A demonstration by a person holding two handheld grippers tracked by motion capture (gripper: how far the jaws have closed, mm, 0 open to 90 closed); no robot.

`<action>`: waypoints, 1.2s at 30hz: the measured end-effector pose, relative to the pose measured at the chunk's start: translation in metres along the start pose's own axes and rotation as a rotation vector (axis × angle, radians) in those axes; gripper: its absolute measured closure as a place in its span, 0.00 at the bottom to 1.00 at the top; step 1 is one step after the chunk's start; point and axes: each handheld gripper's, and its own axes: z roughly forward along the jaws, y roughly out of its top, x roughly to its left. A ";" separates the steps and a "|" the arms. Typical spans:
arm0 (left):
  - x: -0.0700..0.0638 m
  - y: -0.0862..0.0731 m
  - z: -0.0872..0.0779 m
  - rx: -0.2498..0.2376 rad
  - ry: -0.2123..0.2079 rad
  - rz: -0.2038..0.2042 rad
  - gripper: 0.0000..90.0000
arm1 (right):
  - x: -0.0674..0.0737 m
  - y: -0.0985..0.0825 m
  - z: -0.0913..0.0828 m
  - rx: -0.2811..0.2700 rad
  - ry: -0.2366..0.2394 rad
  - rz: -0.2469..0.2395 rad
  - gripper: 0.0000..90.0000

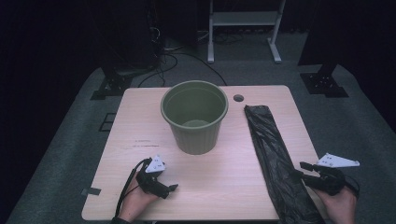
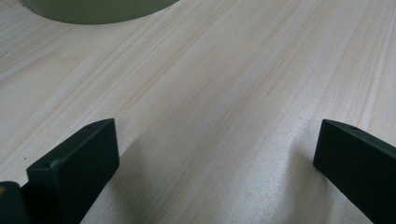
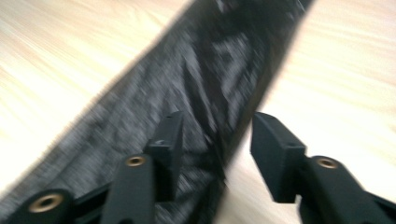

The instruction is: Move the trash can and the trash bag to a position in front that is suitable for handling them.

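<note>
A green plastic bin stands upright and empty on the far middle of the wooden table. A long folded black plastic bag lies flat along the table's right side, from beside the bin to the near edge. My right gripper hovers at the bag's near end, pointing left. In the right gripper view its jaws stand open over the bag, astride its edge, without pressing on it. My left gripper rests low at the near left. It is open over bare wood, the bin's base beyond.
A round cable hole sits in the table top just right of the bin. Behind the table are a white frame's legs, cables on the grey floor and black stand feet at both far corners.
</note>
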 end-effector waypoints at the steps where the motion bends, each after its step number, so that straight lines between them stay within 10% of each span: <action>1: 0.000 0.000 0.000 0.000 0.000 0.000 0.00 | 0.003 0.004 0.002 -0.008 0.001 -0.006 0.47; 9: 0.000 0.000 0.000 0.000 -0.001 0.000 0.00 | 0.016 0.032 0.039 -0.009 0.002 -0.069 0.14; 21: 0.001 0.004 0.000 -0.008 0.002 -0.008 0.00 | 0.013 0.025 0.077 0.078 0.056 -0.088 0.11; 36: 0.012 0.025 -0.015 -0.079 -0.061 -0.071 0.00 | 0.013 0.019 0.080 0.090 0.063 -0.092 0.11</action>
